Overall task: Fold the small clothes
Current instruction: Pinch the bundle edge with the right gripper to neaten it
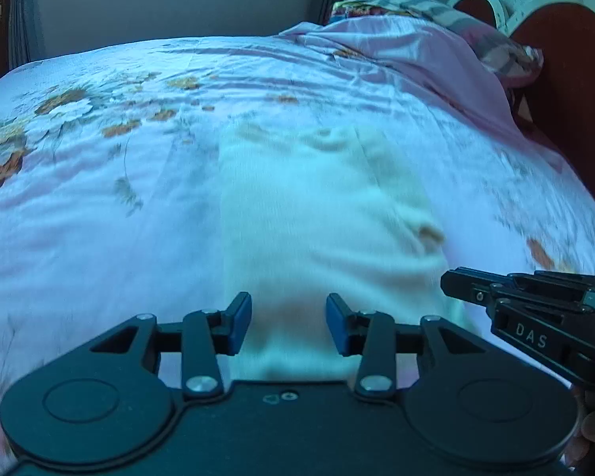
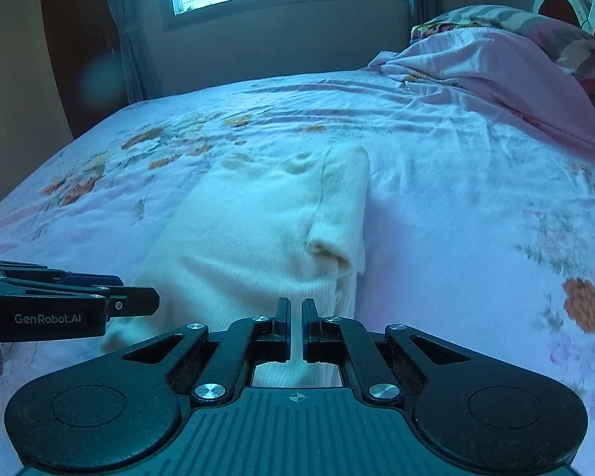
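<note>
The cream garment (image 1: 321, 214) lay on the floral bedsheet (image 1: 99, 198), soft and limp, best taken by its near hem; left gripper (image 1: 288, 323) stood apart, right gripper (image 2: 296, 329) pinched together on its edge

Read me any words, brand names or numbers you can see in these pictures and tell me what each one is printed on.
"DAS": on the side of the right tool, seen from the left wrist view.
"GenRobot.AI": on the side of the left tool, seen from the right wrist view.
A small round mark near that tool's tip is too small to read.
</note>
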The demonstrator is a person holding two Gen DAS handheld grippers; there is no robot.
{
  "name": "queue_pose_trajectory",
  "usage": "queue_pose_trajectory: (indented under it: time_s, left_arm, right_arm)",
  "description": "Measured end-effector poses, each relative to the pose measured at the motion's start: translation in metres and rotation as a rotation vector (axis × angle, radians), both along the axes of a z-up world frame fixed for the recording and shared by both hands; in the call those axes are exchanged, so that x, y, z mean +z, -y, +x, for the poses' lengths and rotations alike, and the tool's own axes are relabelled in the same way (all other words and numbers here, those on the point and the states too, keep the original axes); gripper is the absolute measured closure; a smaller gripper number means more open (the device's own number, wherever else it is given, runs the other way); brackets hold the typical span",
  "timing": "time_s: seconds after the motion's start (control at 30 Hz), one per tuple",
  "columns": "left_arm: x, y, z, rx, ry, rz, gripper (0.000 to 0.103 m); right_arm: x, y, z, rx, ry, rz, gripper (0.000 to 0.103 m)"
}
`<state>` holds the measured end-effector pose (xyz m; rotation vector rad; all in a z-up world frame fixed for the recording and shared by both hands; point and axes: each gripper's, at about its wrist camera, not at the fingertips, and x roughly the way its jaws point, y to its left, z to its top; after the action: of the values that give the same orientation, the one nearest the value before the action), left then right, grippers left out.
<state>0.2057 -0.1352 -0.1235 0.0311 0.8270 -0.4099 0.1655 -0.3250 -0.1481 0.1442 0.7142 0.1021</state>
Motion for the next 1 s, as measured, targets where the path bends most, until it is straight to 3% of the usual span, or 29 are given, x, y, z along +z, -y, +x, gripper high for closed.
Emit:
queue_pose_trajectory:
  time_s: [0.27,0.4,0.47,0.63,0.8,1.0]
  left_arm:
    - [-0.013,0.026,0.095,0.013,-0.031,0.006,0.063]
    - [-0.03,0.032,0.127,0.044,-0.048,0.02,0.059]
    - [-0.036,0.032,0.133,0.047,-0.05,0.024,0.057]
    - [-0.032,0.03,0.114,0.045,-0.013,0.036,0.055]
    - [-0.021,0.019,0.076,0.05,0.012,0.022,0.049]
    - [-0.025,0.017,0.038,0.023,0.003,0.038,0.041]
  right_arm:
    - [0.004,0.008,0.103,-0.004,0.016,-0.07,0.1]
    - [-0.03,0.012,0.145,-0.003,-0.058,-0.153,0.101]
    - [-0.038,0.014,0.15,0.001,-0.048,-0.16,0.101]
    - [-0.029,0.013,0.14,-0.011,-0.044,-0.151,0.1]
    - [-0.004,0.0,0.087,0.012,0.037,-0.104,0.1]
    - [-0.022,-0.012,0.045,0.037,-0.016,-0.148,0.1]
